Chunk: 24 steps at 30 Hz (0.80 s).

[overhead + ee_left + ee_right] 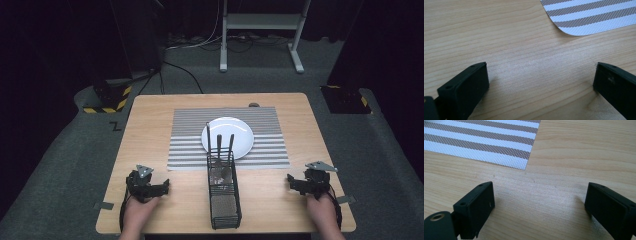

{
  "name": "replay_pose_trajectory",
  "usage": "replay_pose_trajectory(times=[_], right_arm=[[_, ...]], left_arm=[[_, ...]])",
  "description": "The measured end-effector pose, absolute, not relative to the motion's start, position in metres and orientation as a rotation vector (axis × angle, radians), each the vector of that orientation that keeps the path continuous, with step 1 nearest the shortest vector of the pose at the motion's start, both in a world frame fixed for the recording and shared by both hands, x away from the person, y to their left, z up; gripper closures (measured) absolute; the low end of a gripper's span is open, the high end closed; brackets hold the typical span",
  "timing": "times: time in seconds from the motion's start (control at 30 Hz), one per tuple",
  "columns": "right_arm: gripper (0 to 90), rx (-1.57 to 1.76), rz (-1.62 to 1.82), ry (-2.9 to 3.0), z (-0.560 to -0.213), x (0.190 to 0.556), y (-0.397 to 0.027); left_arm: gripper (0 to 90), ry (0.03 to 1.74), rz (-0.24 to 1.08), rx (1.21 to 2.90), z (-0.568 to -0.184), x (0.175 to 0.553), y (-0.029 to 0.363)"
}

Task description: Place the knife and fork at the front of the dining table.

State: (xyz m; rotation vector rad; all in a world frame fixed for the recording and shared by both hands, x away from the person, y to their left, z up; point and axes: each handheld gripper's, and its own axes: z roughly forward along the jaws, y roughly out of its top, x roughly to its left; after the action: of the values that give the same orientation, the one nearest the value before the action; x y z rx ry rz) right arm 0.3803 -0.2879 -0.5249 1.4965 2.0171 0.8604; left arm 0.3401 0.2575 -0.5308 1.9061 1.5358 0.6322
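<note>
Resting on the table (150,220) with both tongs spread and empty, the left gripper (161,187) and right gripper (291,181) are waiting, probably before reaching to the cutlery (224,147) in the basket (224,200) between them

Lab, black curtains, hazard-taped weights (111,98), cables, wooden test table (150,120)

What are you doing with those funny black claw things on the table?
A person sits at a wooden table with a claw-like gripper in each hand. The left gripper and the right gripper both rest low over bare wood with jaws wide open, holding nothing. Between them stands a black wire basket with utensils sticking up out of it. Behind it a white plate lies on a striped placemat. Nothing has been picked up.
</note>
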Motion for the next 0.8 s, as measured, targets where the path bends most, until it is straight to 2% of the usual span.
replay_pose_trajectory(times=[0.5,0.8], right_arm=[[8.9,1.498,0.860,2.016,-0.5249,0.3803,-0.2879],[8.9,1.498,0.860,2.016,-0.5249,0.3803,-0.2878]], left_arm=[[0.5,1.527,0.629,1.912,-0.5306,0.3396,0.2579],[0.5,1.459,0.620,1.887,-0.5232,0.3304,0.2537]])
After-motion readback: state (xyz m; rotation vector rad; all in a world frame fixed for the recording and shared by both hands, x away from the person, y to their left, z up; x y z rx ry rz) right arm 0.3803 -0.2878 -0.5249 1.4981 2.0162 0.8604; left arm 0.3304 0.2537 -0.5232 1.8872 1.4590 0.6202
